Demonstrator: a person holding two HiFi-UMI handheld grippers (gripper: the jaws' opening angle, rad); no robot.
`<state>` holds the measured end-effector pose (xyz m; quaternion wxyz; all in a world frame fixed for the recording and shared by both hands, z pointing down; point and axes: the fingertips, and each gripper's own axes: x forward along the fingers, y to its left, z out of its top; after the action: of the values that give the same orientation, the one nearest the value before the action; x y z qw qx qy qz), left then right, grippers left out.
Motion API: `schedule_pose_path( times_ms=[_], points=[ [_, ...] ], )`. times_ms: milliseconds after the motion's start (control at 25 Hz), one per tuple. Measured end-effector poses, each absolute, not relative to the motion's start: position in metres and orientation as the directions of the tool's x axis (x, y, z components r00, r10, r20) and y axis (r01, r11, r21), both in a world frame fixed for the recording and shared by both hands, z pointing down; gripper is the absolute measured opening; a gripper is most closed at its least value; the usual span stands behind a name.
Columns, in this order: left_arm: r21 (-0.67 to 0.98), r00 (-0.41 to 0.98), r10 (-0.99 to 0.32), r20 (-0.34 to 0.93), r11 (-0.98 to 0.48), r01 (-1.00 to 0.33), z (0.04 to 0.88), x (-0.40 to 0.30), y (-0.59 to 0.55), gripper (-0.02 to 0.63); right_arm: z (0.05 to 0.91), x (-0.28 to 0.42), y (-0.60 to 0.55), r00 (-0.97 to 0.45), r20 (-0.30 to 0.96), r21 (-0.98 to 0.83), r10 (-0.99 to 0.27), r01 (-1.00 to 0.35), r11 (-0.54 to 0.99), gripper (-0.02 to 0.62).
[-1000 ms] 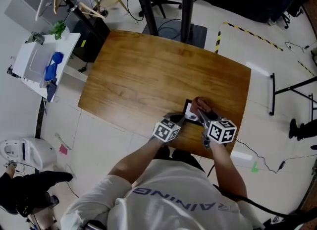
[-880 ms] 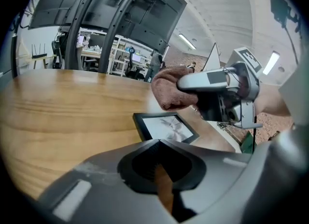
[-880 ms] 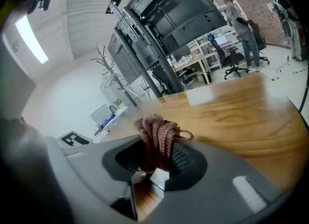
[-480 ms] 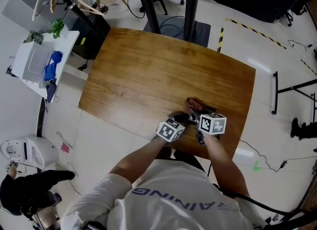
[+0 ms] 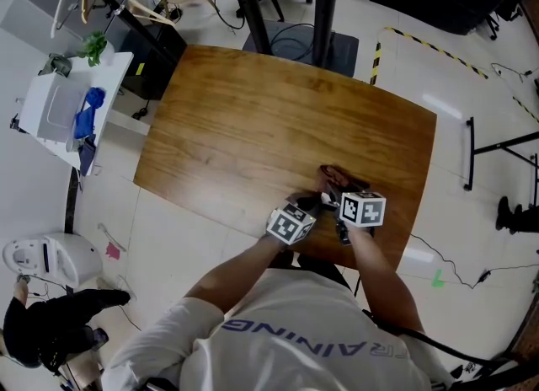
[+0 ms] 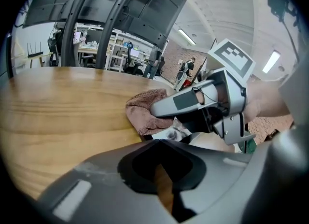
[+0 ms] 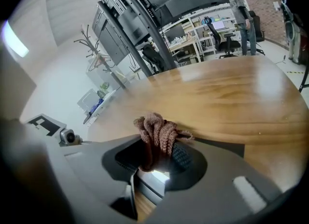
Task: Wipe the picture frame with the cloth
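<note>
Picture frame (image 6: 170,134), black-edged, is met at its near edge by the jaws of the left gripper (image 6: 160,145), closed together, low centre on the brown wooden counter (image 6: 58,107). Beyond, the pinkish knitted cloth (image 6: 142,109) is clamped in the jaws of the right gripper (image 7: 157,156); the frame could be shoved loose by hard wiping.

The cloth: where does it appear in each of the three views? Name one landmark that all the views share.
Head view: the cloth lies right of centre, toward the near edge of the wooden table.
Left gripper view: cloth at centre, on the picture frame.
Right gripper view: cloth at lower centre, bunched between the jaws.
Shared landmark: the wooden table.
</note>
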<state>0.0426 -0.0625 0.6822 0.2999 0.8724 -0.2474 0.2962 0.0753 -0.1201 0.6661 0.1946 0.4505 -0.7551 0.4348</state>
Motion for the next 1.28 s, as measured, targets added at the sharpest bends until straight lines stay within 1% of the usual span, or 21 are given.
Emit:
schedule_pose_path(
  times_ms=[200, 440, 720, 1000, 1280],
  points=[
    [0.364, 0.704, -0.275, 0.654, -0.702, -0.612, 0.682, 0.043, -0.063, 0.006, 0.665, 0.098, -0.114, -0.497, 0.687, -0.463, -0.53, -0.862, 0.208, 0.123],
    [0.366, 0.709, -0.286, 0.644, -0.699, -0.614, 0.682, 0.043, -0.064, 0.006, 0.665, 0.136, -0.101, -0.447, 0.701, -0.442, -0.556, -0.884, 0.154, 0.124],
    [0.379, 0.716, -0.281, 0.639, -0.695, -0.611, 0.68, 0.043, -0.064, 0.006, 0.66, 0.177, -0.084, -0.367, 0.727, -0.333, -0.58, -0.928, 0.169, 0.124],
    [0.385, 0.719, -0.28, 0.636, -0.692, -0.61, 0.679, 0.042, -0.064, 0.006, 0.659, 0.204, -0.075, -0.334, 0.724, -0.357, -0.604, -0.93, 0.088, 0.124],
    [0.38, 0.722, -0.273, 0.635, -0.704, -0.6, 0.681, 0.042, -0.061, 0.006, 0.658, 0.208, -0.074, -0.318, 0.728, -0.351, -0.608, -0.934, 0.068, 0.124]
  ],
)
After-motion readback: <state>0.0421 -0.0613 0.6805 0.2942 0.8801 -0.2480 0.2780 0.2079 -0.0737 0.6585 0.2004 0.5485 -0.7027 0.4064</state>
